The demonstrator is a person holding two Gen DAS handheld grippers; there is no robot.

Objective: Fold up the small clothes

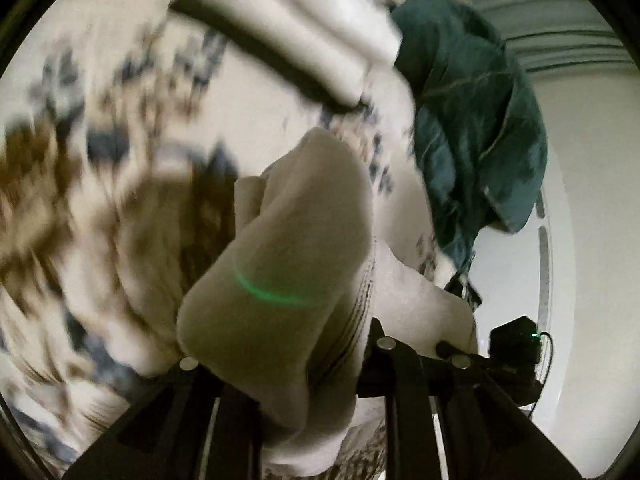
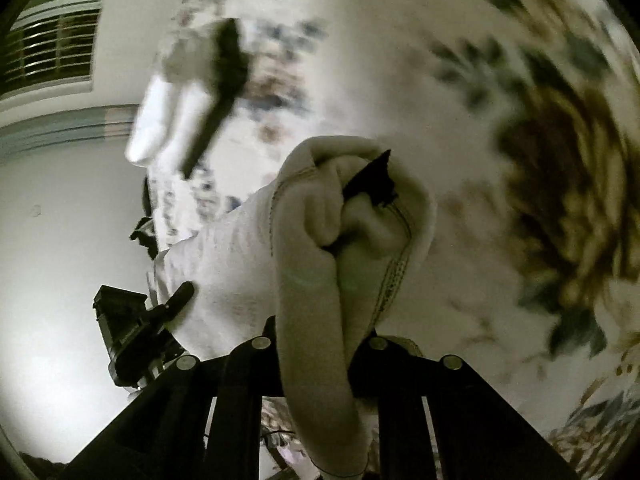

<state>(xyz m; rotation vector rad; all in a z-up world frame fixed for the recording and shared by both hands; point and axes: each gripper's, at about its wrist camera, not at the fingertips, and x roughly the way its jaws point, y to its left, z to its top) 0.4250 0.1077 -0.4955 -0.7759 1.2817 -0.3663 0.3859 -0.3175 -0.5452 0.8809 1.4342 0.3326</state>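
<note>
Floral bedspread [image 1: 120, 128] carries folded white clothes [image 1: 304, 20] and a teal garment [image 1: 472, 112].

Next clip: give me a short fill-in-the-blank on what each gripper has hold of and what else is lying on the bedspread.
1. The left gripper and the right gripper are both shut on one ____ garment.
2. The surface under it is a bedspread with a ____ print.
3. The crumpled garment at the bedspread's edge in the left wrist view is dark ____.
4. The folded stack of clothes on the bedspread is mostly ____.

Missing words: white; floral; green; white
</note>
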